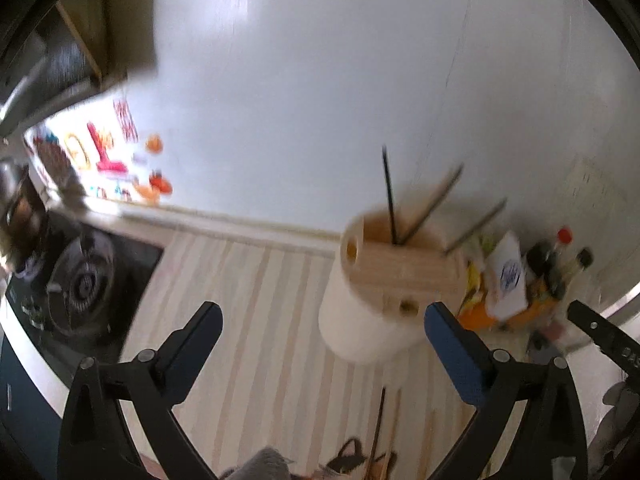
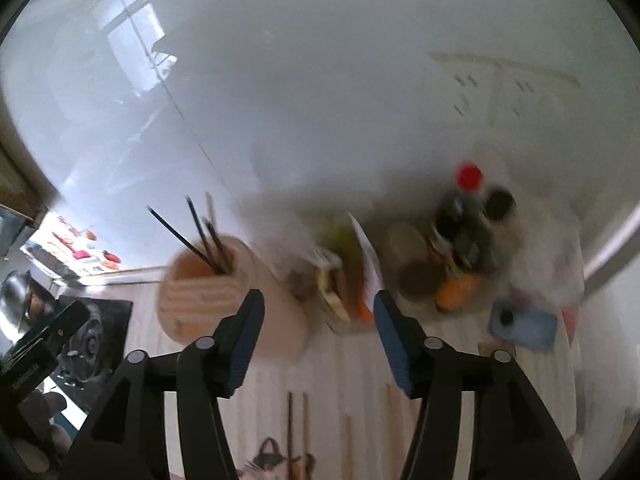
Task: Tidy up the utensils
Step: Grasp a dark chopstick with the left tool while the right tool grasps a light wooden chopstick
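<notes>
Two tools hang empty over the striped tabletop (image 1: 256, 320). Taking the round pale wooden utensil holder (image 1: 396, 268) as landmark: the left tool (image 1: 322, 328), just left of and below it, has its jaws spread wide; the right tool (image 2: 318, 320), just right of it, stands partly open. Loose brown chopsticks (image 2: 298, 424) lie below the holder. Best to slow down, straddle one pair squarely, then close.

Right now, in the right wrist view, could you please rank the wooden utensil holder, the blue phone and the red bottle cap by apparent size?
1. Wooden utensil holder
2. Blue phone
3. Red bottle cap
The holder is nearest, which flatters it.
</notes>
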### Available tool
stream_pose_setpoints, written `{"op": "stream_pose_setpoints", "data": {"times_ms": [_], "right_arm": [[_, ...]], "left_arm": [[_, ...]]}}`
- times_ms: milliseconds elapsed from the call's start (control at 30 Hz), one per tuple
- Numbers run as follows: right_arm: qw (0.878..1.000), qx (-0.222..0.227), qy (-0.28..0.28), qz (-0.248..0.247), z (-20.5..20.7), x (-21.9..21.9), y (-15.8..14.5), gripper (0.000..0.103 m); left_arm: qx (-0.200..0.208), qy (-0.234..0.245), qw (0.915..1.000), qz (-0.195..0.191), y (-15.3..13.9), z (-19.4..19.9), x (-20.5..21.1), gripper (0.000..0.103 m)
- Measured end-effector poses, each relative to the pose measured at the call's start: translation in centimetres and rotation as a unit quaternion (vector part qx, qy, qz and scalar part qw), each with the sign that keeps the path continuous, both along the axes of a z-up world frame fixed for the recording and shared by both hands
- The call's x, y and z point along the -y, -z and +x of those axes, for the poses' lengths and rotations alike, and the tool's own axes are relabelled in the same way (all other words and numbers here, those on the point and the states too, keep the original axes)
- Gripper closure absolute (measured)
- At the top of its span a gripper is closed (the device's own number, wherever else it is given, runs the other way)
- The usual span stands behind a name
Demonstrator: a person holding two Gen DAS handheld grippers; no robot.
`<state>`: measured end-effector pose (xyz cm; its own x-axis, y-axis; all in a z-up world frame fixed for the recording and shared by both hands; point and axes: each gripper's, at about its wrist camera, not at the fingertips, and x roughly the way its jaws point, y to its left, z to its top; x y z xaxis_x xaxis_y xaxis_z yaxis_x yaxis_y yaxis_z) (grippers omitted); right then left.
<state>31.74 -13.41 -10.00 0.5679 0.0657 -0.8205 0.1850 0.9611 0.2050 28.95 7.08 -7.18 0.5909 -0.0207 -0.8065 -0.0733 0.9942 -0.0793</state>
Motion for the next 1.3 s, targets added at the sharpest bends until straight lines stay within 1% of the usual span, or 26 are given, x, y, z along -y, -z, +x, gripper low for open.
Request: {"op": "stream_pose_setpoints", "data": {"times_ms": [33,100,167,267,333,367,400,433,500,533,567,600,633,667,700,733,767,867,900,967,1000,1033,1100,1133,1300], "right_arm": [[1.000,0.000,0.007,0.004,-0.9,0.5,0.9,0.032],[1.000,0.000,0.014,0.007,-2.6,1.0,2.7,0.020],[1.000,-0.010,0.017,-0.002,-3.8,1.4,4.7,0.020],[0.999,-0.043,0.016,-0.016,-5.4,2.1,8.1,0.020],[0.997,-0.071,0.016,-0.015,-6.1,2.7,10.4,0.020],[0.996,-0.085,0.015,-0.015,-6.5,3.0,11.5,0.022],[0.995,-0.095,0.014,-0.014,-6.7,3.1,12.4,0.028],[0.994,-0.110,0.011,-0.011,-6.9,3.2,13.6,0.032],[0.990,-0.139,0.001,-0.006,-7.5,3.0,15.9,0.047],[0.989,-0.149,-0.003,-0.004,-7.7,3.0,16.7,0.051],[0.987,-0.159,-0.007,-0.001,-8.1,3.0,17.7,0.058],[0.985,-0.174,-0.011,0.003,-8.3,3.0,18.9,0.064],[0.983,-0.184,-0.013,0.004,-8.7,3.0,19.9,0.066],[0.981,-0.192,-0.017,0.005,-8.9,2.9,20.8,0.070],[0.980,-0.200,-0.020,0.005,-9.0,2.8,21.6,0.072],[0.978,-0.206,-0.022,0.005,-9.0,2.8,22.1,0.072],[0.977,-0.212,-0.024,0.007,-9.2,2.7,22.7,0.072],[0.974,-0.224,-0.030,0.012,-9.6,2.7,24.0,0.072],[0.973,-0.227,-0.030,0.012,-9.7,2.8,24.4,0.072],[0.972,-0.232,-0.030,0.011,-9.8,3.0,24.8,0.072],[0.972,-0.233,-0.031,0.012,-9.8,3.1,25.1,0.072],[0.971,-0.235,-0.032,0.013,-9.9,3.3,25.3,0.072],[0.971,-0.237,-0.034,0.018,-10.0,3.4,25.4,0.072],[0.970,-0.238,-0.037,0.024,-10.0,3.4,25.4,0.072],[0.966,-0.245,-0.061,0.054,-9.6,1.9,25.1,0.072]], "left_arm": [[-0.011,-0.002,0.9999,0.005,1.0,-0.5,0.2,0.000],[-0.023,-0.006,0.9993,0.028,2.8,-1.3,0.7,0.000],[-0.041,-0.009,0.9979,0.048,4.7,-2.4,1.5,0.000],[-0.077,-0.006,0.9961,0.044,8.0,-3.4,2.2,0.000],[-0.101,0.002,0.9939,0.044,10.2,-4.0,3.1,0.000],[-0.112,0.006,0.9926,0.046,11.3,-4.2,3.5,0.000],[-0.124,0.012,0.9911,0.047,12.4,-4.6,3.9,0.000],[-0.139,0.018,0.9890,0.047,13.7,-4.8,4.5,0.001],[-0.169,0.032,0.9843,0.041,15.9,-5.2,5.4,0.003],[-0.184,0.039,0.9814,0.039,17.1,-5.3,5.9,0.009],[-0.198,0.046,0.9783,0.039,18.2,-5.5,6.4,0.013],[-0.211,0.055,0.9753,0.036,19.2,-5.6,7.0,0.024],[-0.223,0.062,0.9721,0.039,20.2,-5.7,7.5,0.034],[-0.231,0.067,0.9697,0.041,21.0,-5.7,8.0,0.037],[-0.238,0.071,0.9677,0.042,21.7,-5.7,8.4,0.046],[-0.245,0.074,0.9656,0.044,22.4,-5.6,8.9,0.057],[-0.252,0.076,0.9638,0.046,22.9,-5.5,9.2,0.061],[-0.261,0.084,0.9599,0.057,24.2,-5.3,10.4,0.065],[-0.258,0.087,0.9604,0.062,24.4,-5.3,10.9,0.068],[-0.246,0.092,0.9626,0.066,24.3,-5.2,11.4,0.082],[-0.248,0.093,0.9624,0.061,24.3,-5.2,11.6,0.096],[-0.250,0.093,0.9623,0.056,24.3,-5.2,11.6,0.099],[-0.248,0.084,0.9626,0.069,24.4,-5.3,11.3,0.099],[-0.249,0.080,0.9628,0.069,24.4,-5.4,11.0,0.099],[-0.256,0.036,0.9627,0.078,24.5,-6.2,6.6,0.099]]}}
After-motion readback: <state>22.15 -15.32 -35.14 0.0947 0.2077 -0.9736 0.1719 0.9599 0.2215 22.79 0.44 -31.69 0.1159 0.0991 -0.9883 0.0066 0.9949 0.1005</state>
